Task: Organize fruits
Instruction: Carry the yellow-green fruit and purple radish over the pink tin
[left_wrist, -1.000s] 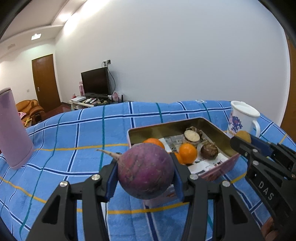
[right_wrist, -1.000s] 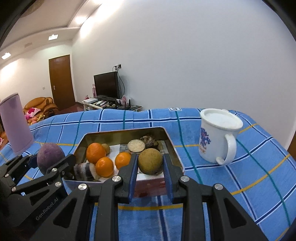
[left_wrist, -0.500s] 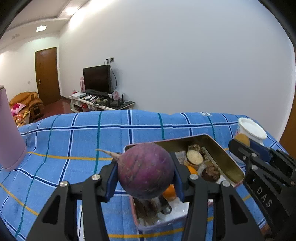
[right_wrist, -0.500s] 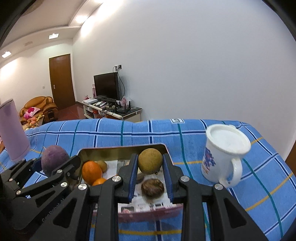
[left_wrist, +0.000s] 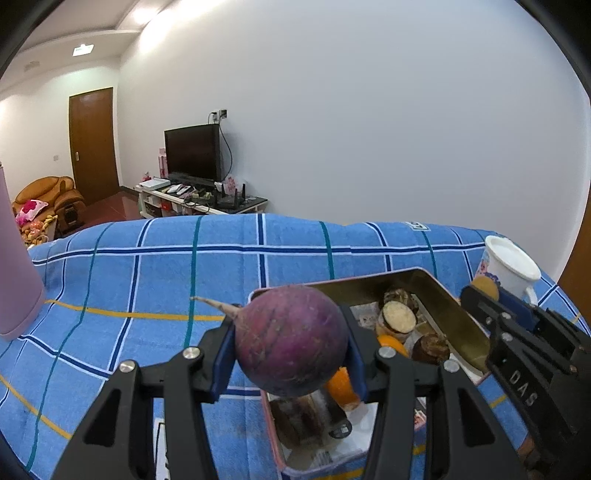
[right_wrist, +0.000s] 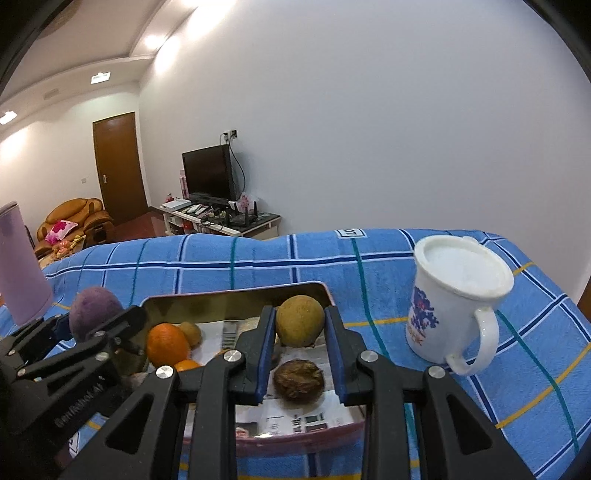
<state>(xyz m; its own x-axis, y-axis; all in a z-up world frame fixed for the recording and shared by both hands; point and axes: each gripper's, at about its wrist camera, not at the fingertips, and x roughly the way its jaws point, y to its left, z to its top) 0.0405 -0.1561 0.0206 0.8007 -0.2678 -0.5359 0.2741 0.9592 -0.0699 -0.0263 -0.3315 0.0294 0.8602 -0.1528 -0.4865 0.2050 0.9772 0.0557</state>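
**A:** ok so where's everything sitting? Left wrist view first.

**B:** The left hand-held gripper (left_wrist: 291, 354) is pinching a round purple radish (left_wrist: 291, 341) between its blue pads, root tail sticking out toward 9 o'clock. It hangs over the near-left corner of the open tin box (left_wrist: 448, 295), not touching what's inside.

**A:** And the other one?

**B:** The right hand-held gripper (right_wrist: 300, 338) is clamped on a small yellow-green fruit (right_wrist: 300, 320), can't tell what kind, held above the middle of the box. Directly under it, at 6 o'clock from the fruit, a brown wrinkly one (right_wrist: 298, 380) lies on the printed paper lining (right_wrist: 295, 417).

**A:** What else is in the tin?

**B:** A big orange (right_wrist: 167, 343) at the left, a smaller orange (right_wrist: 187, 365) peeking out at its 5 o'clock, a brownish kiwi-looking thing (right_wrist: 191, 334) touching the big one at 3 o'clock. The left view also shows a cut tuber with a pale face (left_wrist: 399, 317).

**A:** Around the box?

**B:** White lidded mug (right_wrist: 456, 302) at 3 o'clock of the tin, apart from it, handle toward the camera. Pink tumbler (right_wrist: 20, 266) way off at 9 o'clock. All on a blue checked cloth (right_wrist: 258, 266) over the counter.
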